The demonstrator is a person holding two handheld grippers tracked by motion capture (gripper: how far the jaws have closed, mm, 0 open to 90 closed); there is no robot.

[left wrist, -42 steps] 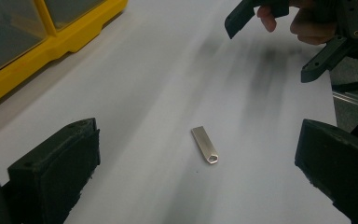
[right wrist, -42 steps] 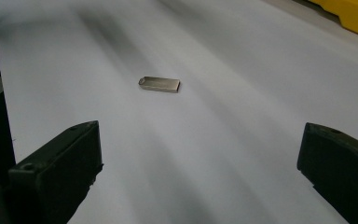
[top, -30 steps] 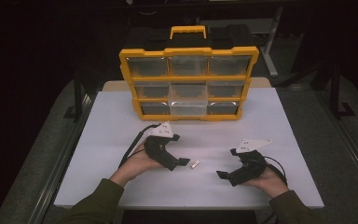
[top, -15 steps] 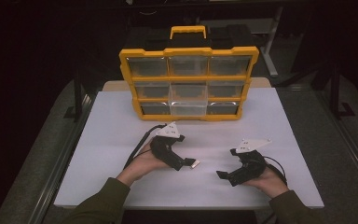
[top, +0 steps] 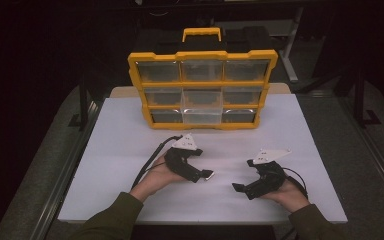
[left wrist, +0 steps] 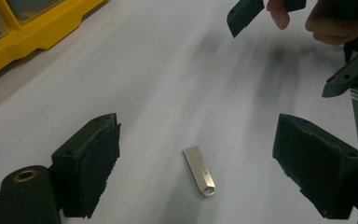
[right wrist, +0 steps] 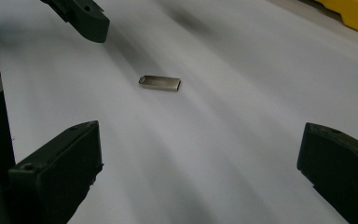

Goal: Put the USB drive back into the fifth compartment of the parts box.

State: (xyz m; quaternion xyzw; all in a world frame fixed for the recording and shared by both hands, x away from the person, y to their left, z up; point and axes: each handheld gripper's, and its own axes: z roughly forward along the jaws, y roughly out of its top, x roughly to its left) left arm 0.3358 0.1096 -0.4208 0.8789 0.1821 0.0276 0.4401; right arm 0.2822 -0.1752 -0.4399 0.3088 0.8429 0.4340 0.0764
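Silver metal marks the small USB stick lying flat on the white table in the high view, at the tips of the left gripper, while the right gripper rests well apart, probably keeping clear. Behind stands a yellow organiser, likely the stick's destination.

From the left gripper view, the stick sits between the wide jaws, touched by neither; they have just been closing, seemingly to pinch it.

From the right gripper view, its own jaws stand wide and empty, the stick farther ahead.
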